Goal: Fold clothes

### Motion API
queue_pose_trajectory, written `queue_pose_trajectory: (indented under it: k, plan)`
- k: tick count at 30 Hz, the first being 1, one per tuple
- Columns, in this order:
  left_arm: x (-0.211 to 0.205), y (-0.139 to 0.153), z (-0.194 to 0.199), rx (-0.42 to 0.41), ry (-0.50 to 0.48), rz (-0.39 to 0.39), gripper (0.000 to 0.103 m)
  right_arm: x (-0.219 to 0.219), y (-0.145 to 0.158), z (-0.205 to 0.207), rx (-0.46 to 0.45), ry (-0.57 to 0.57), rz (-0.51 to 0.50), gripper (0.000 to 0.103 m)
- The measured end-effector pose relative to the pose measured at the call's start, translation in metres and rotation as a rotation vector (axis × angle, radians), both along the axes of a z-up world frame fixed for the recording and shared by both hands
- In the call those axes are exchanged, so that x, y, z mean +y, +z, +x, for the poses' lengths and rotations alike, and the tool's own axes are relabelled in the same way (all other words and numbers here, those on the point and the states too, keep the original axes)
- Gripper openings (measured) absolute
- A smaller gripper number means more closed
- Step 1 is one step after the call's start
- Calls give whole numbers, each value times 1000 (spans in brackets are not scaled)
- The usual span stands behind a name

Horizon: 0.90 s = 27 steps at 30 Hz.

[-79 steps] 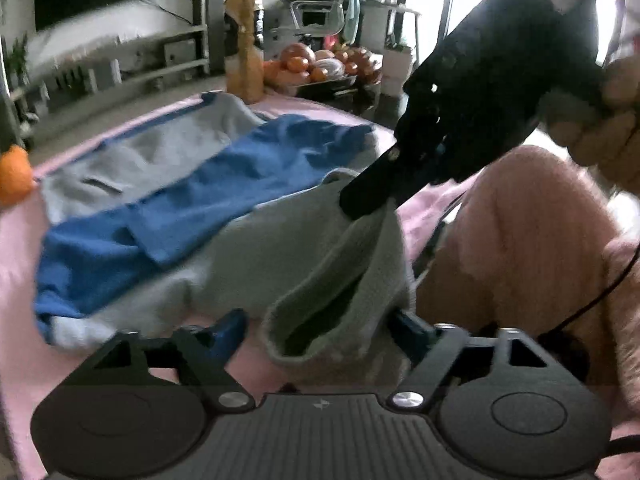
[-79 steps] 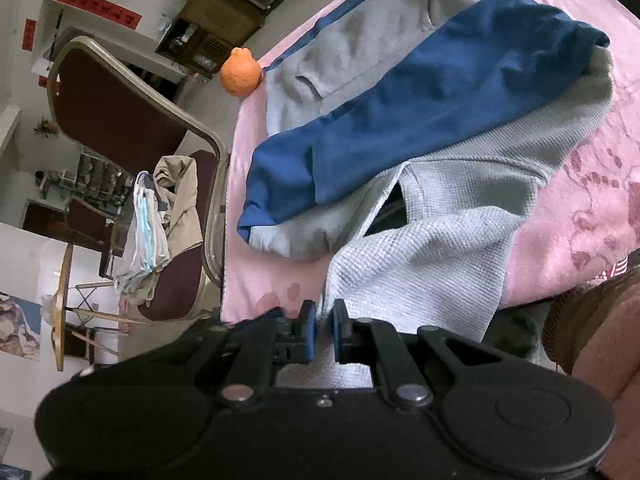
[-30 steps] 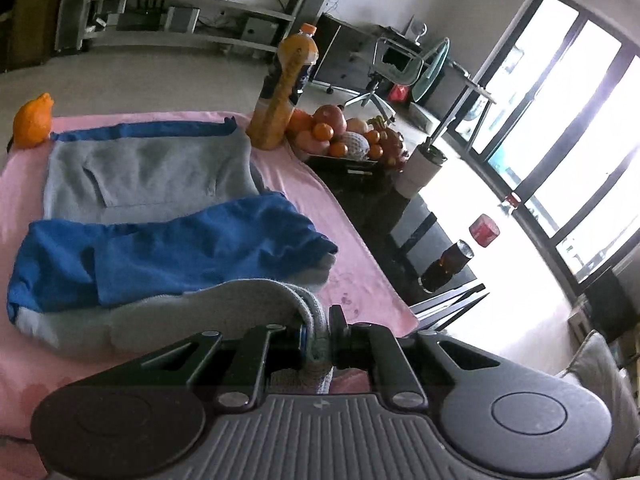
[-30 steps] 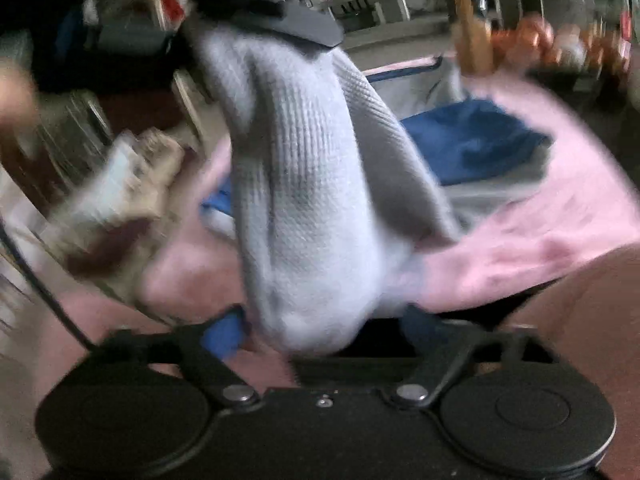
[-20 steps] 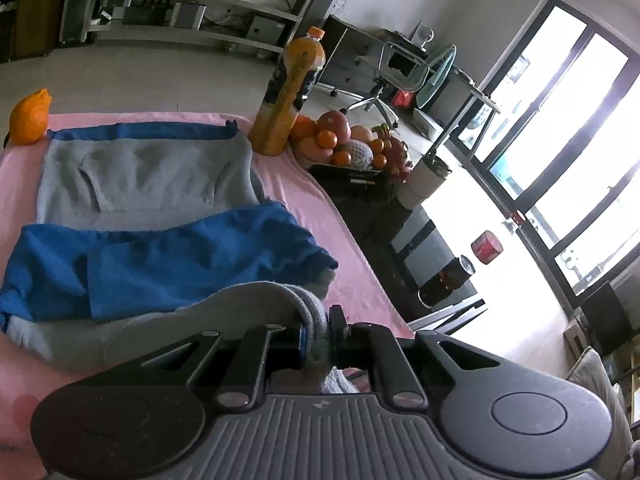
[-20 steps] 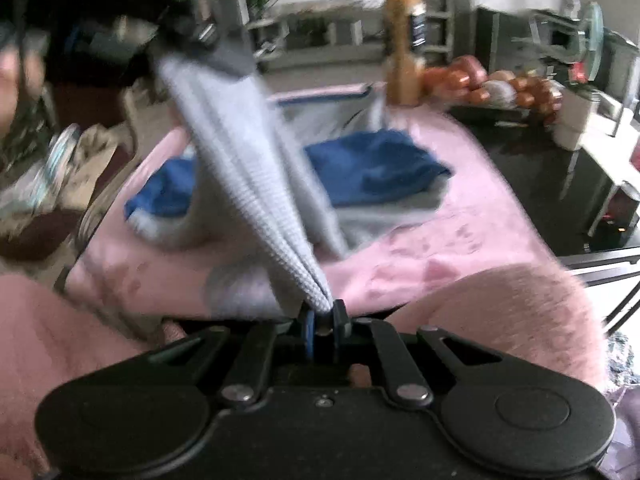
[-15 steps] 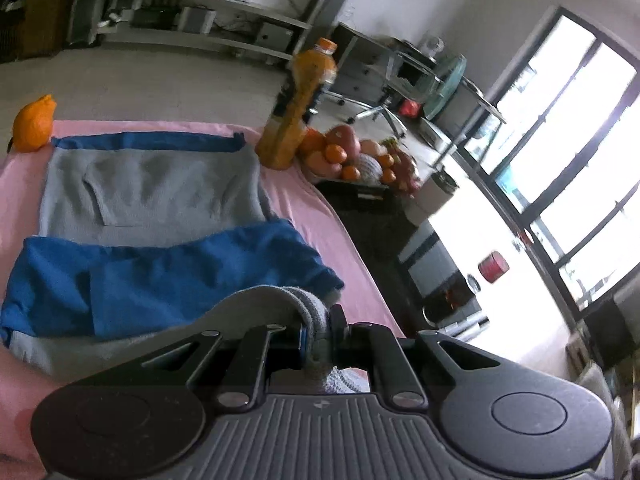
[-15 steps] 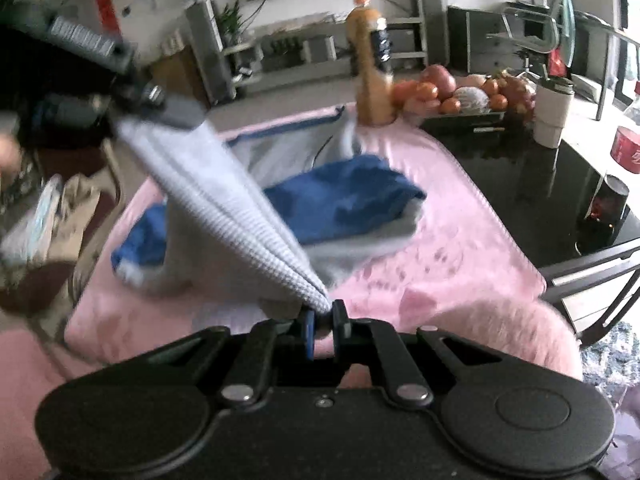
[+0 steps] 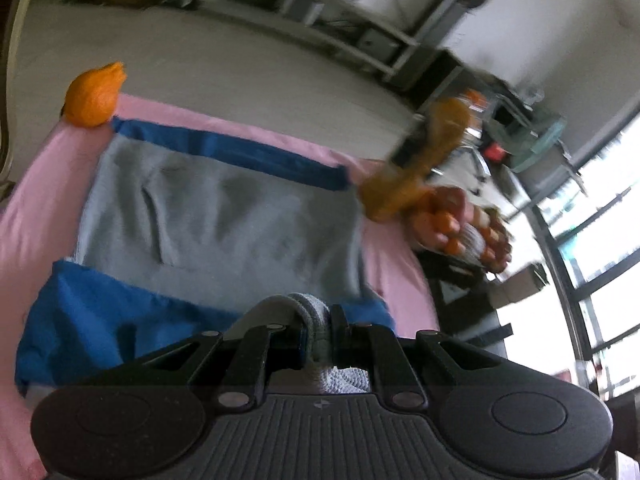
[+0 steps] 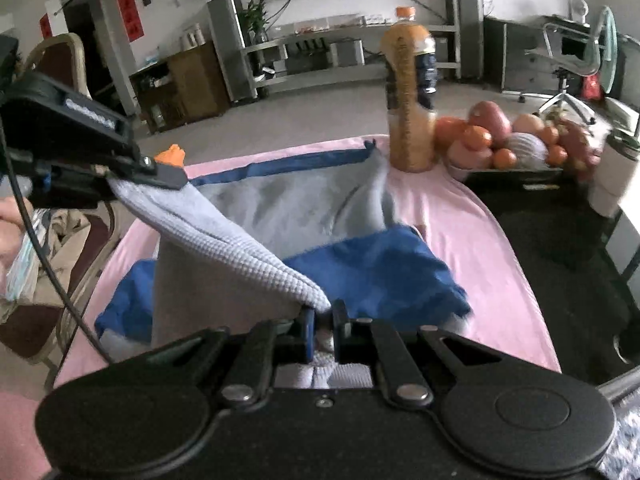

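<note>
**Two grippers pinching one garment**

Pale grey waffle-knit garment (image 10: 224,256) is lifted and stretched between both grippers above the pink cloth-covered table (image 10: 472,224). Right gripper (image 10: 321,322) is clamped on one bunched edge; left gripper (image 9: 316,336) is clamped on the other, a thick fold between its pads. Below lies a grey-and-blue sweatshirt (image 9: 224,208), spread flat. An orange fruit (image 9: 94,94) sits at its far corner; a tall orange juice bottle (image 10: 410,96) and a tray of mixed fruit (image 10: 516,140) stand beyond.
</note>
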State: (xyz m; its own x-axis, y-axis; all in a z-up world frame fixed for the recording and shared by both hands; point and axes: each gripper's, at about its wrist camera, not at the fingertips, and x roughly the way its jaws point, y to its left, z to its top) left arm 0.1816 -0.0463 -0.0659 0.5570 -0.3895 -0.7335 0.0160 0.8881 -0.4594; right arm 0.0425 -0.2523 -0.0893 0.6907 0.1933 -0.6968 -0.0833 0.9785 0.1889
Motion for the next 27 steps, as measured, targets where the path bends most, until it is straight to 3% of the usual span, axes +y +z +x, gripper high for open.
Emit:
queue_pose_trajectory:
  k: [3,8,9,11,12,13,14,18,24,26,27]
  plan:
    - [14,-28,37,55,67,-17,9,6,-13,43,19,11,12,8]
    - [34,-93,90,160,170,-60,11,15,-60,121,82,3,32,9]
    - [38,-106,100,175,191,-66,15,15,-72,137,100,-7,46,10]
    - [48,-120,111,172,227,-72,23,13,-93,161,121,-35,83,21]
    - [53,-124,115,165,242,-76,27,11,-101,170,139,-53,104,40]
    - [58,-125,115,146,246,-85,34,6,-107,178,173,-73,124,48]
    - [63,-120,109,111,235,-102,36,1,-110,182,205,-93,151,48]
    - [74,-86,68,-27,134,-43,36,-34,-90,155,237,-142,348,68]
    - [71,-51,-16,-155,-70,78,36,-81,-76,87,247,-105,803,68]
    - [61,-60,-33,-160,-127,134,36,-83,-80,71,225,-123,825,68]
    - [54,-67,-40,-159,-153,164,34,-82,-83,64,216,-137,817,57]
